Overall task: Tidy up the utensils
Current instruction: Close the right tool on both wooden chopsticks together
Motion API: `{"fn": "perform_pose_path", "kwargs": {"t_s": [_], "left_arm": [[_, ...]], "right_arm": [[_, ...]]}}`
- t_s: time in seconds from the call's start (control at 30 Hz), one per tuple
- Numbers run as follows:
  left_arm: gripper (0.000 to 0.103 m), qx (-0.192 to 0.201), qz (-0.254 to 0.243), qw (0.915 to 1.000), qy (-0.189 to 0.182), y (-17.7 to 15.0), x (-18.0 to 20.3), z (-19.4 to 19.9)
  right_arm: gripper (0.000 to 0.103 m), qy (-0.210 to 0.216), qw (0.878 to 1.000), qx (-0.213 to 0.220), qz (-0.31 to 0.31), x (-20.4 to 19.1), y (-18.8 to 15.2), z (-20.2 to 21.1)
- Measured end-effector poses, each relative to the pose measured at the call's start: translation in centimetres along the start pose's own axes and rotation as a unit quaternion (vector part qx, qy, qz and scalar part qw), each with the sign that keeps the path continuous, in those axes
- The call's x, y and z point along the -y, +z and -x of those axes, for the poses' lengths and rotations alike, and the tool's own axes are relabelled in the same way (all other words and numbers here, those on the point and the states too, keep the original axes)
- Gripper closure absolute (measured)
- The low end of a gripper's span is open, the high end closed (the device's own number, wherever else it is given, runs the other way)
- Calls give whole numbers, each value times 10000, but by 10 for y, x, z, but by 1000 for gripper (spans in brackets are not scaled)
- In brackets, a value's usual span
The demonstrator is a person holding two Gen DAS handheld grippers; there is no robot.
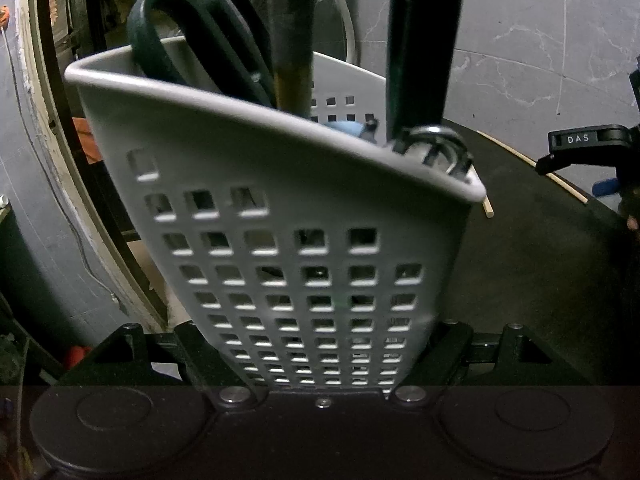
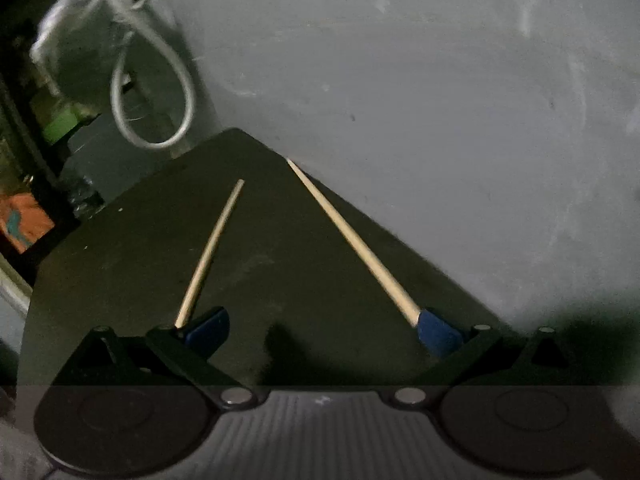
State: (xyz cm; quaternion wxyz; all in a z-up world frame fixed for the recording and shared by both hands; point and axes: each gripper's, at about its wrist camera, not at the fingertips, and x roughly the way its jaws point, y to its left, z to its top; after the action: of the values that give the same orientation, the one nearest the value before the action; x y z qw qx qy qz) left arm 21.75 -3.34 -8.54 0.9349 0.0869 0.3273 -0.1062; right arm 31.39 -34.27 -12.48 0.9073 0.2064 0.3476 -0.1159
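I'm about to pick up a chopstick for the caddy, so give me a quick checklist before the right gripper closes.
1. Left gripper grips the caddy: ok, jaws against both sides.
2. Right gripper open: ok, blue pads wide apart.
3. Chopstick between the right jaws: not ok; the left chopstick and the right chopstick each lie by one fingertip, none centred.
4. Chopsticks flat on the dark table: ok.
5. Room in the caddy: cannot tell; scissors and other handles already fill it.
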Motion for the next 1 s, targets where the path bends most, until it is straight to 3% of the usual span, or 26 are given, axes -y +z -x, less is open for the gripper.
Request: {"fn": "perform_pose_path", "kwargs": {"t_s": [0.17, 0.37, 0.47, 0.57, 0.63, 1.0], "left_arm": [[22, -15, -3, 10000, -15, 1, -3, -1], [21, -28, 18, 10000, -32, 3, -6, -2], [21, -23, 38, 10000, -16, 3, -5, -3], [21, -22, 51, 10000, -17, 2, -5, -3], [21, -20, 52, 10000, -16, 2, -5, -3], [21, -19, 51, 10000, -12, 2, -5, -3]], "right_arm": [[0, -196, 9996, 144, 150, 2, 12, -4], [12, -237, 9993, -97, 259, 5, 10, -17], [28, -312, 9988, -80, 375, 2, 9, -16], [52, -379, 9977, -81, 553, -4, 10, -14], [77, -359, 9971, -98, 664, -8, 10, -15], [90, 108, 9945, -260, 1012, -45, -3, -10]]}}
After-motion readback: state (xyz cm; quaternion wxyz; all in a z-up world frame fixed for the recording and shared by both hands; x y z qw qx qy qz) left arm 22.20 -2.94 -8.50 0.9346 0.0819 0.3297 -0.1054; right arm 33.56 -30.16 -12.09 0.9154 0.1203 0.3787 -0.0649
